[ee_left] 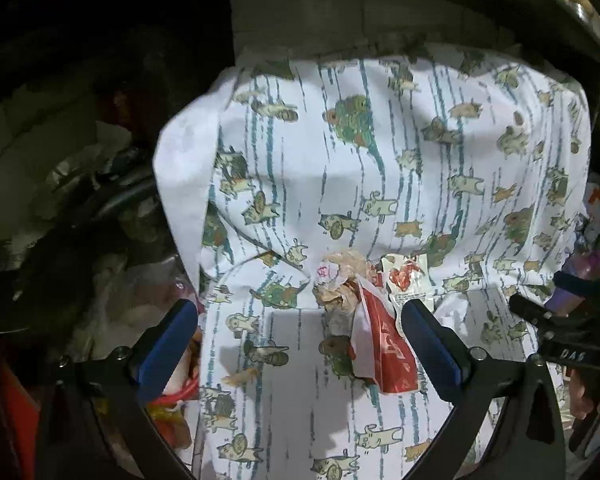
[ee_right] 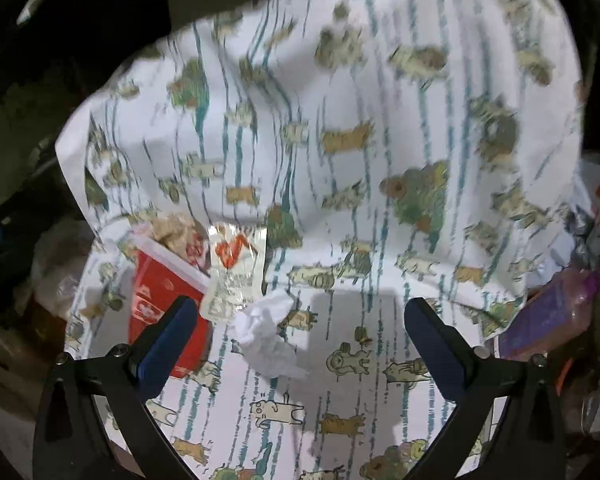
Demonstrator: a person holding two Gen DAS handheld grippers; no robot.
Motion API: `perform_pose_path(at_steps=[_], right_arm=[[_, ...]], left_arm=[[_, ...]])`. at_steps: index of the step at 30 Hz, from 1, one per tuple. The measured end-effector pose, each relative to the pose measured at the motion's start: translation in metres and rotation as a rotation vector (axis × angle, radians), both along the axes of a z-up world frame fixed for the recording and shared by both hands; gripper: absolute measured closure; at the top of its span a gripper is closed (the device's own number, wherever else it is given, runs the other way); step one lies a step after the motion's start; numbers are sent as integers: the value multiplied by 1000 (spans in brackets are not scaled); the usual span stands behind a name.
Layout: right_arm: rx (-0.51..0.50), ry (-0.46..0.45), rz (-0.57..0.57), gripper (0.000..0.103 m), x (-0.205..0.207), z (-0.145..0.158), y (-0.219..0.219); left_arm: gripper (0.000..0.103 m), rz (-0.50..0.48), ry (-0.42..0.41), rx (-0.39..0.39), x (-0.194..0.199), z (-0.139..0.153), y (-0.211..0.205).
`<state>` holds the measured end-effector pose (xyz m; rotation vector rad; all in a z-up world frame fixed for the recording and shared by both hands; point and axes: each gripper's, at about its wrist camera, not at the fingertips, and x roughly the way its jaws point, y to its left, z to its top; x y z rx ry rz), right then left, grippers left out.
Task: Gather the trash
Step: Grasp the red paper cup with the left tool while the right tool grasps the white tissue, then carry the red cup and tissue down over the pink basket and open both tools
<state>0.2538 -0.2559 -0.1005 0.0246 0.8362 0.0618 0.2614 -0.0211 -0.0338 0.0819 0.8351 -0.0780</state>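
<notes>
Over a cartoon-printed cloth (ee_right: 380, 140), both my grippers hung with jaws wide and holding nothing, the right gripper (ee_right: 300, 340) nearest a crumpled white tissue (ee_right: 268, 336), the left gripper (ee_left: 300, 340) facing a red wrapper (ee_left: 384, 344) and crumpled brown paper (ee_left: 340, 280). I judged collecting barely begun; next, close on the tissue.

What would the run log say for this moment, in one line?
left gripper: open, empty | right gripper: open, empty | crumpled tissue, red wrapper, clear packet on cat-print cloth | uncollected
</notes>
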Motion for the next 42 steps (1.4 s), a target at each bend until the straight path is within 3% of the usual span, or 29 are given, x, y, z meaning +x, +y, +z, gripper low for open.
perform_pose_path(at_steps=[3, 8, 11, 16, 24, 26, 27, 29, 32, 35, 36, 37, 39, 42], right_arm=[[4, 65, 38, 0, 14, -16, 8], [57, 154, 32, 2, 33, -40, 14], [46, 175, 28, 9, 41, -52, 19], [124, 236, 21, 28, 54, -72, 25], [140, 354, -15, 48, 67, -103, 33], [163, 371, -19, 54, 68, -106, 32], [172, 372, -22, 57, 68, -106, 32], [173, 369, -21, 74, 67, -104, 32], [158, 362, 7, 85, 63, -98, 29], [137, 332, 22, 88, 59, -87, 30], [136, 323, 30, 89, 57, -84, 31], [140, 314, 39, 90, 55, -81, 31], [148, 284, 47, 90, 52, -72, 29], [150, 243, 36, 90, 49, -61, 21]], left_arm=[[16, 6, 53, -17, 12, -13, -2], [23, 16, 152, -113, 29, -34, 1], [23, 9, 209, -172, 37, -46, 1], [24, -7, 306, -221, 44, -65, -6], [63, -53, 428, -229, 52, -95, -24], [66, -69, 459, -243, 53, -102, -29], [66, -75, 471, -251, 53, -105, -31], [66, -88, 494, -263, 53, -109, -36], [66, -86, 505, -242, 54, -115, -39], [69, -47, 531, -196, 56, -124, -39], [87, -49, 546, -233, 54, -126, -38], [93, -73, 560, -273, 52, -124, -39], [93, -111, 538, -282, 47, -115, -41], [94, -131, 432, -208, 37, -95, -45]])
